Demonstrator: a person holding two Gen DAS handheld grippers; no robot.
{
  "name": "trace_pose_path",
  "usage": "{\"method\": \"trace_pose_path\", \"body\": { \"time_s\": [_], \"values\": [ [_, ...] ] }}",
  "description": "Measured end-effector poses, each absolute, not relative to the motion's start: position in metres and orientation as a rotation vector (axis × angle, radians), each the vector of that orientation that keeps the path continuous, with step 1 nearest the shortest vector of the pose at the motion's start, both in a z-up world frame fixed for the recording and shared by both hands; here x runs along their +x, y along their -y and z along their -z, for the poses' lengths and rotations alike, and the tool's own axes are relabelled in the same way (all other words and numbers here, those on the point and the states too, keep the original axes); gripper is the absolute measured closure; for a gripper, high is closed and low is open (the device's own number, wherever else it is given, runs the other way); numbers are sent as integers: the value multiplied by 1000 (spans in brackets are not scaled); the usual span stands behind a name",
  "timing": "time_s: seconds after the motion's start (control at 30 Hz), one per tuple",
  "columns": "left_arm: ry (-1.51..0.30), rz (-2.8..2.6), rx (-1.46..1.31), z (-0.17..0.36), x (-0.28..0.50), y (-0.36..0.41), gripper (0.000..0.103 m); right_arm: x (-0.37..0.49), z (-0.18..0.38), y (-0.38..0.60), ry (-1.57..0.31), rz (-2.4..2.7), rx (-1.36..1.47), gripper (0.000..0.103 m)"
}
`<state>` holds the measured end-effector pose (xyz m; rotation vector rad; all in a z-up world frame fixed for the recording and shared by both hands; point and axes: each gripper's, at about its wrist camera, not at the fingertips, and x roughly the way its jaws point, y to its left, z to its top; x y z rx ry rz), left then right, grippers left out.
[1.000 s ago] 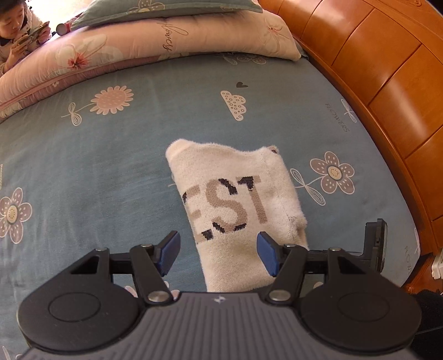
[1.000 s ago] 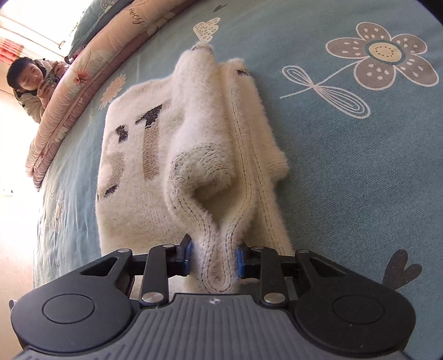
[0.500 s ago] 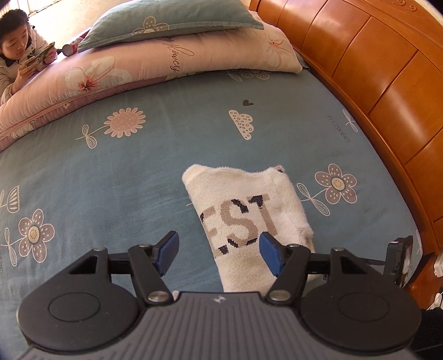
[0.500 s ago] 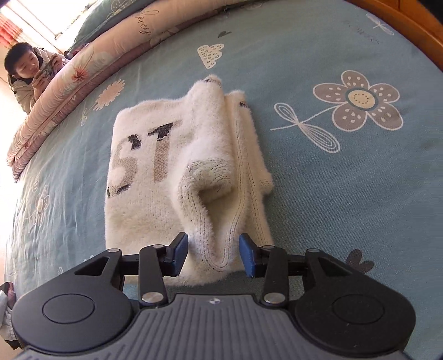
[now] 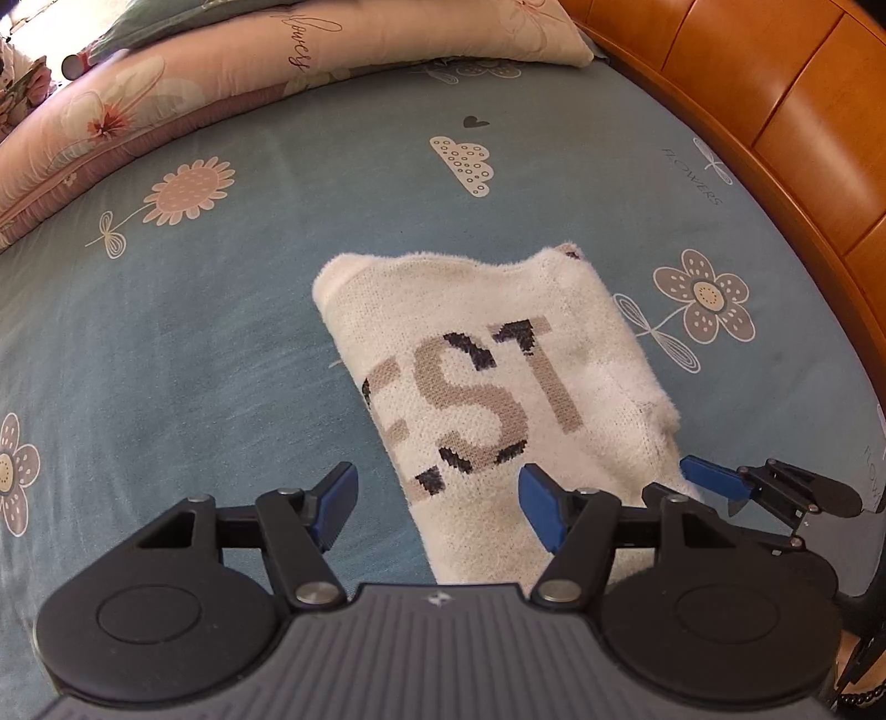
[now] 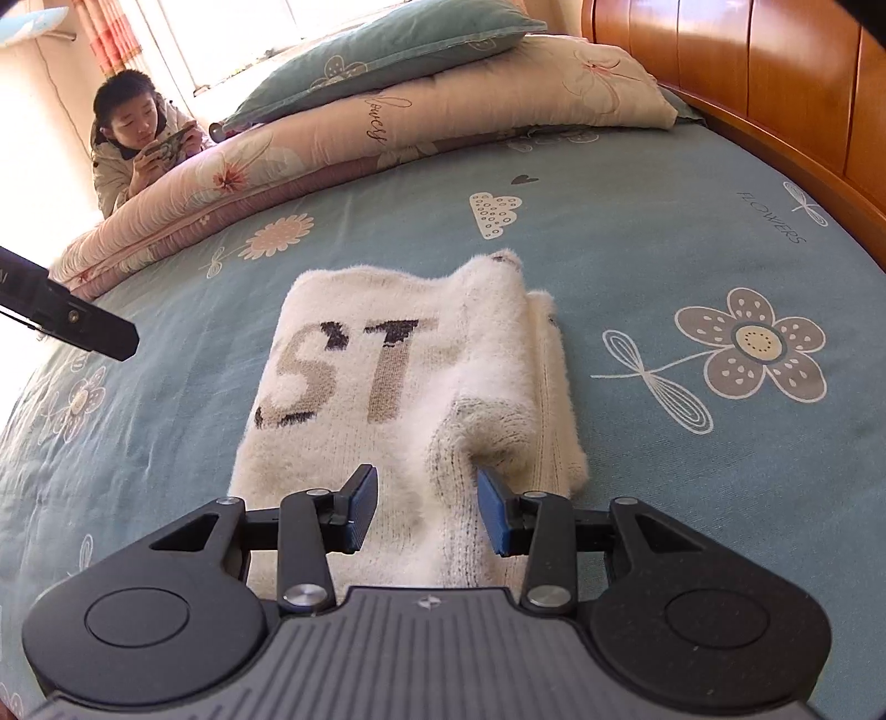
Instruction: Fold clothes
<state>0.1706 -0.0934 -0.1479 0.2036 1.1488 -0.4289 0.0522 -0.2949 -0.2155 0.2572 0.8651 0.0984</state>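
Blue floral bedding point(image 6: 637, 232) is spread across a bed with a wooden headboard point(image 6: 775, 72); stacked pillows point(image 6: 443, 105) are seen at the far edge. Mid-bed lies a folded cream sweater point(image 6: 387, 387). Both the left gripper point(image 5: 437, 501) and right gripper point(image 6: 426, 509) are held released, clasping nothing.

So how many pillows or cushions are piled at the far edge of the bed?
2. A teal pillow lies on top of a long pink floral one, along the bed's far edge beside the wooden headboard. More may be hidden behind them.
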Motion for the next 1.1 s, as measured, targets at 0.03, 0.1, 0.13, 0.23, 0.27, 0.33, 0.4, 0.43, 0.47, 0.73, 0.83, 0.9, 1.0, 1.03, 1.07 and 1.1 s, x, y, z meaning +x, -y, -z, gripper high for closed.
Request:
{"method": "trace_pose_path", "body": {
  "time_s": [0.03,0.1,0.13,0.23,0.27,0.33,0.4,0.43,0.47,0.73,0.83,0.9,1.0,1.03,1.07,1.1],
  "values": [
    [-1148,434,204,154,172,98,38,53,223,294,-887,-82,233,59],
    [-1143,447,213,162,173,106,38,53,236,295,-926,-50,206,61],
    [-1140,454,217,166,174,110,38,52,242,302,-937,-55,244,62],
    [-1113,474,259,174,175,121,38,45,242,317,-893,-112,372,64],
    [-1107,473,269,177,175,124,38,46,242,319,-887,-143,398,64],
    [-1113,466,261,183,178,128,38,51,243,319,-900,-159,392,64],
    [-1122,457,244,190,181,131,38,57,244,320,-912,-175,385,84],
    [-1118,456,245,191,181,132,38,59,245,320,-918,-183,382,87],
    [-1112,455,248,193,181,134,38,62,245,320,-925,-191,379,87],
    [-1011,481,295,209,184,135,38,68,247,337,-955,-187,350,88],
    [-1081,466,285,229,193,134,37,74,264,338,-1004,-180,343,86],
    [-1125,450,266,240,197,133,32,73,270,339,-1020,-189,355,86],
    [-1125,439,234,237,196,131,32,66,259,345,-1002,-204,375,81],
    [-1108,443,232,234,194,131,33,64,253,347,-993,-207,375,81],
    [-1089,447,231,230,191,132,33,61,244,350,-965,-216,365,81],
    [-1071,452,238,227,188,134,33,59,236,353,-937,-226,356,81]
  ]
}}
